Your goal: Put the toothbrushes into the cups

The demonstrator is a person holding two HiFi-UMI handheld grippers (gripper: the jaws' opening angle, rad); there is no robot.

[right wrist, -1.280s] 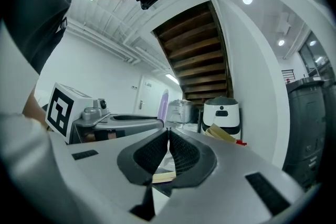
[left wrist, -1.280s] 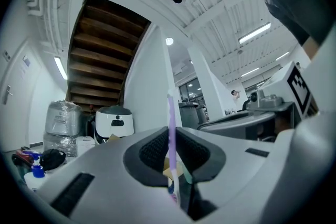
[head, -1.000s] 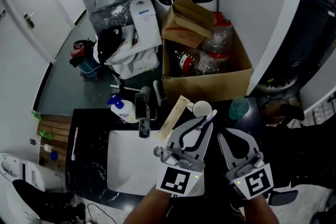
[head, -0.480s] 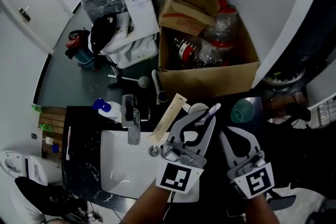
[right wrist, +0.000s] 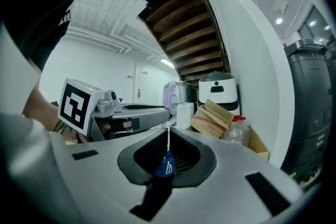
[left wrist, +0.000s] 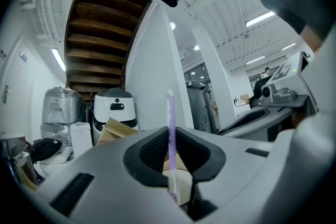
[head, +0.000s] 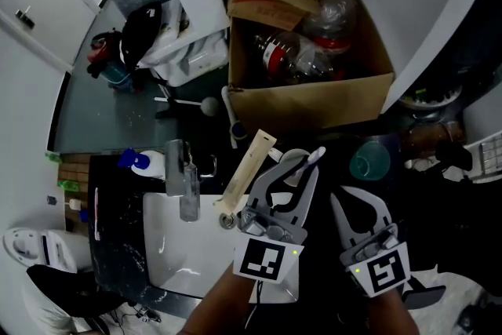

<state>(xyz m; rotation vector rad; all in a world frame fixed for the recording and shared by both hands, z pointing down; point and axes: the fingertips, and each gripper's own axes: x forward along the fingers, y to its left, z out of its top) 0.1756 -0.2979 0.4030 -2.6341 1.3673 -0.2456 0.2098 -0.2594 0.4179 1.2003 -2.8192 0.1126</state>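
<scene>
L gripper (head: 298, 169): pinching purple toothbrush (left wrist: 171, 128) above white cup (head: 289, 162).
R gripper (head: 357, 198): jaws together, carrying nothing.
Risk: brush tilting, missing rim; teal cup (head: 369, 162) sitting at 3 o'clock.

place: washroom corner | cues: sink (head: 179, 249), faucet (head: 181, 183), soap bottle (head: 144, 163), cardboard box (head: 307, 111)

White cup (head: 289, 158) largely behind left gripper (head: 304, 171)
</scene>
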